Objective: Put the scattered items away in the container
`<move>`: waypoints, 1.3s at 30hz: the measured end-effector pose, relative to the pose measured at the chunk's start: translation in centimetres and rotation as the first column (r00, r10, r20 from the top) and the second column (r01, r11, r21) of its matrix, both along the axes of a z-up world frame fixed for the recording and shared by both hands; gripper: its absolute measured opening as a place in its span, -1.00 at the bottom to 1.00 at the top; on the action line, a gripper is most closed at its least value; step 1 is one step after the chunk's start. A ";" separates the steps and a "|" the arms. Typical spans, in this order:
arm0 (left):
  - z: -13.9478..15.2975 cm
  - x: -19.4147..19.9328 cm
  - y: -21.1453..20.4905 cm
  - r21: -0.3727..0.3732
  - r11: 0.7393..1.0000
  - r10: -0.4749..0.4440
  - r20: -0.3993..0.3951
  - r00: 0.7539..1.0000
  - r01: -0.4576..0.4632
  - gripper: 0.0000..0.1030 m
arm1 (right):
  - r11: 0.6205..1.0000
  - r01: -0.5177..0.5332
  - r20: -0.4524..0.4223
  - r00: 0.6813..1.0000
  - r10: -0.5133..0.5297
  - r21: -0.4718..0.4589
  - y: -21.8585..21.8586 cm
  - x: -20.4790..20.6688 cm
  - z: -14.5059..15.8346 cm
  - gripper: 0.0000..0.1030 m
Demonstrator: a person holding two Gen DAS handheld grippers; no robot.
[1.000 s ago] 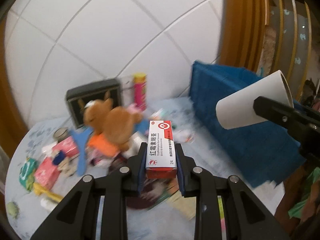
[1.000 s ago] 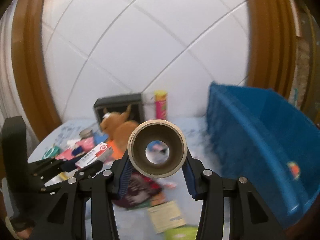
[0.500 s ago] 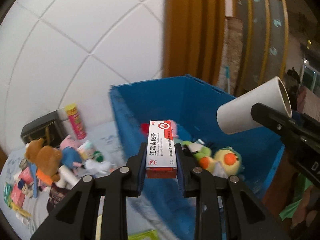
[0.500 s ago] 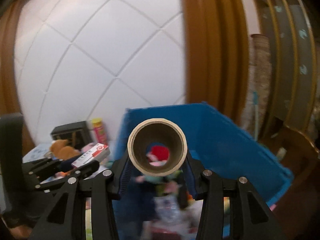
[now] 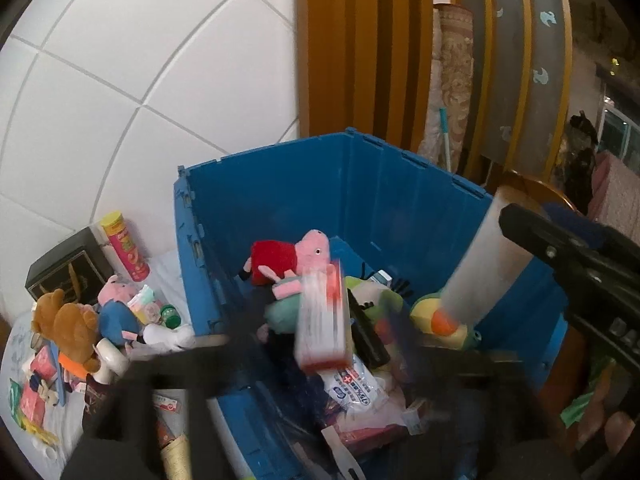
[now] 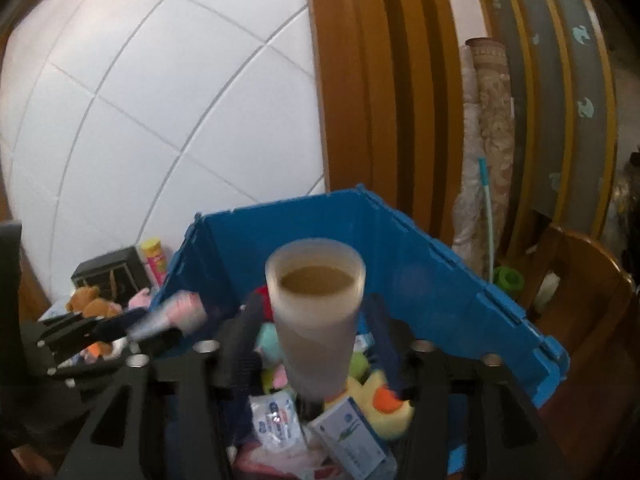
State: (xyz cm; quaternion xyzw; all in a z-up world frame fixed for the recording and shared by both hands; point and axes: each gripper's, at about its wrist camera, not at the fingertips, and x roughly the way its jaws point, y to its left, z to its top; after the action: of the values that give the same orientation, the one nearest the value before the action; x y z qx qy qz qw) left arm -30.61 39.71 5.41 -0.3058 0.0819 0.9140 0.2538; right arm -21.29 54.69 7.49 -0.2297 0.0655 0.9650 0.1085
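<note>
The blue container (image 5: 384,184) holds several toys and packets. In the left wrist view my left gripper (image 5: 320,344) is open over it, its fingers blurred and spread wide. The red and white medicine box (image 5: 322,320) is blurred and dropping free between them. In the right wrist view my right gripper (image 6: 316,320) is open too. The cardboard tube (image 6: 316,320) falls upright between its fingers into the container (image 6: 440,264); it also shows in the left wrist view (image 5: 480,264). The left gripper (image 6: 160,320) shows at the left.
Scattered items lie on the table left of the container: a brown teddy (image 5: 68,324), a pig plush (image 5: 120,304), a pink can (image 5: 126,252), a black box (image 5: 64,272), small packets. A wooden frame and a chair (image 6: 580,280) stand behind and to the right.
Both grippers moved over the blue container and opened. The medicine box and the cardboard tube have left the fingers and are falling into it.
</note>
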 end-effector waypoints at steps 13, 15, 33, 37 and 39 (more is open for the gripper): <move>-1.4 0.8 -7.7 -0.009 0.981 0.193 0.019 0.981 -0.193 1.00 | 0.999 0.032 0.033 0.999 -0.033 0.018 -1.6 -0.2 -1.1 0.99; -1.7 1.4 -9.9 -0.006 0.974 0.226 0.021 0.974 -0.226 1.00 | 1.000 0.005 0.031 1.000 -0.005 0.016 -3.4 0.0 -1.1 0.99; -4.6 15.7 -35.2 -0.021 0.910 0.416 0.020 0.909 -0.415 1.00 | 0.982 -0.185 0.035 0.982 0.184 0.030 -27.6 10.4 -3.7 0.99; -5.8 19.0 -38.8 -0.015 0.910 0.414 0.044 0.909 -0.413 1.00 | 0.983 -0.175 0.060 0.983 0.172 0.052 -31.4 14.3 -5.1 0.99; -6.5 20.1 -40.1 -0.023 0.906 0.424 0.068 0.903 -0.423 1.00 | 0.985 -0.165 0.070 0.984 0.161 0.058 -32.6 15.9 -5.4 1.00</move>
State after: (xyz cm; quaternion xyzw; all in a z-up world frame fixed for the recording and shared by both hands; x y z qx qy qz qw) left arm -10.55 -0.36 -1.04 -0.3496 0.0081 0.9355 0.0507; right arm -5.37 22.06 2.08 -0.2620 0.0123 0.9642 0.0384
